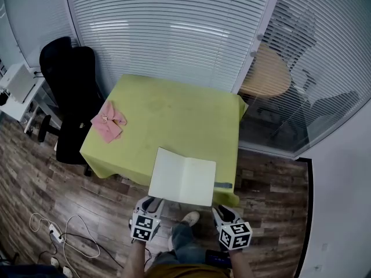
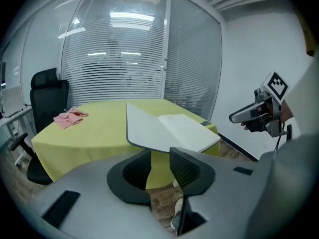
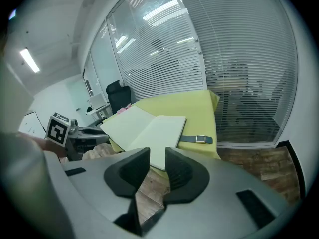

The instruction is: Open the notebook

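Two grippers hover just short of the notebook (image 1: 182, 176): the left gripper (image 1: 152, 202) and right gripper (image 1: 223, 212), both with jaws released and nothing between them. The notebook lies spread open, its near part overhanging the yellow tabletop (image 1: 174, 114). Opening looks done, so next is likely only to pull clear. Beyond the notebook, to its left, rests a pink cloth (image 1: 109, 120).
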### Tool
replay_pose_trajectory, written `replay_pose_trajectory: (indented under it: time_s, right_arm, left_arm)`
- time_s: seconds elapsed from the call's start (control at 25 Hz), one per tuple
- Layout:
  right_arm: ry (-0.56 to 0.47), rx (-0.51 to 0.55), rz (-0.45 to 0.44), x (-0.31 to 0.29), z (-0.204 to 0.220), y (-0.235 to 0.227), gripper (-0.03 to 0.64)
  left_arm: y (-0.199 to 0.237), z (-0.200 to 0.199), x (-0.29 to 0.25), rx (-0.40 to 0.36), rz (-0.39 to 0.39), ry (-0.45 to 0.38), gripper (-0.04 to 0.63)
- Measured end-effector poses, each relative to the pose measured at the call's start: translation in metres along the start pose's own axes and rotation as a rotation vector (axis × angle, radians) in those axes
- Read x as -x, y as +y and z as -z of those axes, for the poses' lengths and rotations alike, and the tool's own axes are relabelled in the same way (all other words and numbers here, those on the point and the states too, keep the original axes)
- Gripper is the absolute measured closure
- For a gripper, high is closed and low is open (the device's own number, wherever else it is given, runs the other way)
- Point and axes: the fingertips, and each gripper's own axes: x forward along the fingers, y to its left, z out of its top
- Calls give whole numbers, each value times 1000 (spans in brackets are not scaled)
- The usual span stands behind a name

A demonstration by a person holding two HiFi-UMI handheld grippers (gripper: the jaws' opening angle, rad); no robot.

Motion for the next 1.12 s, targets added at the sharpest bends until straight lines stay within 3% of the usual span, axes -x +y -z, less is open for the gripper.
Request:
replay_pose_trajectory:
  time_s: [0.16, 0.48, 0.64, 1.12]
  right_arm:
    - [0, -4, 2, -3, -3, -1, 508]
    - [-6, -6, 13, -6, -6, -6, 508]
    - [-7, -7, 17, -6, -8, -8, 508]
    - [-42, 11, 30, 0, -16, -4, 508]
  left_arm:
    - [6, 9, -4, 89, 7, 5, 463]
    - [22, 38, -18, 382, 9, 14, 449]
    - [28, 49, -27, 486, -7, 33, 440]
    - [41, 49, -19, 548, -85, 31, 385]
